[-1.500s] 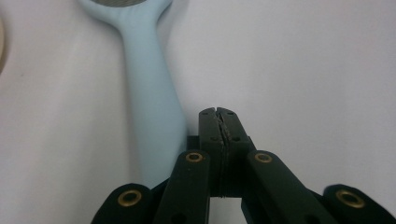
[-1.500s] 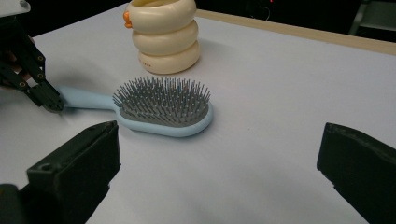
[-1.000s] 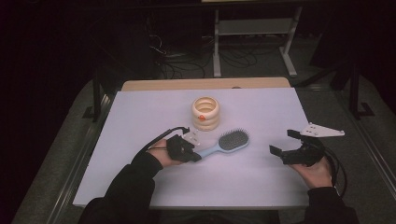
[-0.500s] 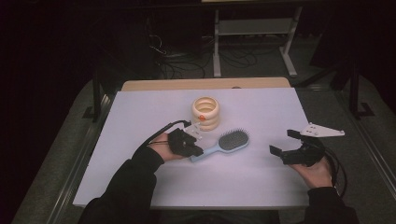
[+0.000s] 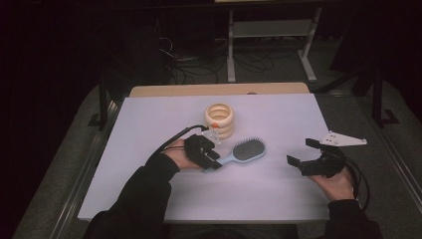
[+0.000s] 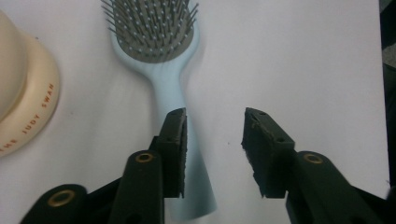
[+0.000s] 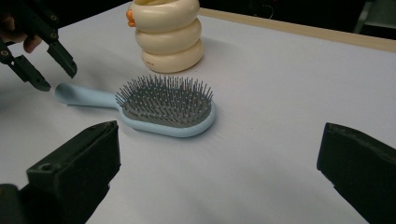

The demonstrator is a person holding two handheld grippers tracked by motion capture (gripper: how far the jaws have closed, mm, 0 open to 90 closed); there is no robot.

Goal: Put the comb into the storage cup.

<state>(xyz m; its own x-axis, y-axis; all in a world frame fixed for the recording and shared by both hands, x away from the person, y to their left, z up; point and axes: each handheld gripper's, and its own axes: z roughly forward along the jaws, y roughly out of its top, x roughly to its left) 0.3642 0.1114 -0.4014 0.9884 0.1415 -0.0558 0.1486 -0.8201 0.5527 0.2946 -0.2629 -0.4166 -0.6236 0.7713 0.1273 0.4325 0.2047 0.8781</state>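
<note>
A light blue hairbrush [image 5: 246, 151] lies bristles up on the white table top [image 5: 278, 114], its handle pointing toward my left gripper [image 5: 214, 162]. In the left gripper view, my left gripper [image 6: 214, 140] is open. Its jaws have just been opening, the handle [image 6: 173, 93] runs under the left-hand jaw, and bare table shows in the gap. The right gripper view shows the left gripper [image 7: 53, 77] poised just over the handle's end, clear of the hairbrush [image 7: 163, 105]. My right gripper [image 5: 301, 152] is held wide open to the right of the brush, nothing between its jaws [image 7: 219, 154].
A cream container shaped like stacked rings [image 5: 219, 119] stands just behind the brush, close to the left gripper [image 6: 23, 107] [image 7: 168, 35]. A wooden strip [image 5: 219, 89] edges the table's far side. Metal stand legs [image 5: 231, 50] and cables lie on the floor beyond.
The left gripper's jaws have parted from a shut position at the brush handle. The brush lies still on the table. The right hand has kept still.
</note>
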